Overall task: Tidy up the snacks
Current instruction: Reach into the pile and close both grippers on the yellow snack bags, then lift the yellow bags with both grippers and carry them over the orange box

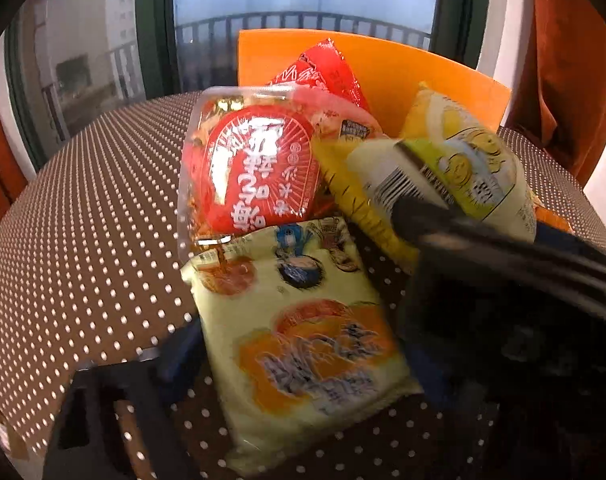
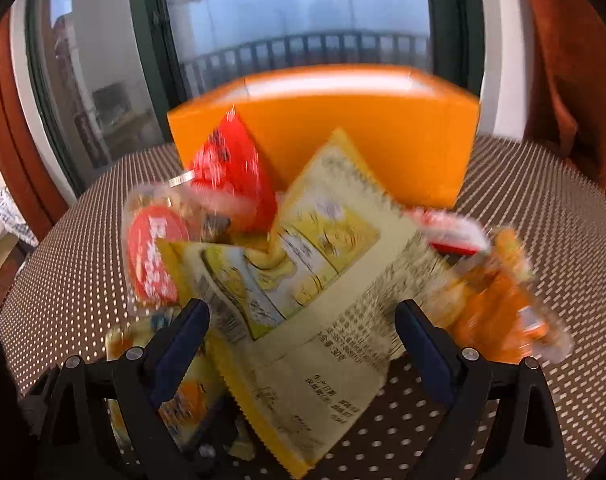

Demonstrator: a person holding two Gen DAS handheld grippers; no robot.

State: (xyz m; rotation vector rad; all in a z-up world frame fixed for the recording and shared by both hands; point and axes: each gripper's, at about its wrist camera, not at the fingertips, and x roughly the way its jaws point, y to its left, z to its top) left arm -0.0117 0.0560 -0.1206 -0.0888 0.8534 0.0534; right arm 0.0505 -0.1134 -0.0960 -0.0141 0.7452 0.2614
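A pale yellow packet with orange print (image 1: pixel 303 344) lies flat on the dotted tablecloth. My left gripper (image 1: pixel 295 328) has its pads against both long edges of it. Beyond it are a clear tub with a round red label (image 1: pixel 255 168), a red packet (image 1: pixel 327 72) and a yellow-green packet (image 1: pixel 463 168), all in front of an orange box (image 1: pixel 423 76). My right gripper (image 2: pixel 301 312) stands open around a blurred yellow packet with comic print (image 2: pixel 323 280), which no pad touches. One of its black fingers (image 1: pixel 483 236) crosses the left wrist view.
Orange-wrapped snacks (image 2: pixel 499 296) and a red-and-white packet (image 2: pixel 451 228) lie to the right of the pile. The brown cloth with white dots (image 1: pixel 83 220) covers a round table. Behind the orange box (image 2: pixel 363 140) are a window and rust curtains.
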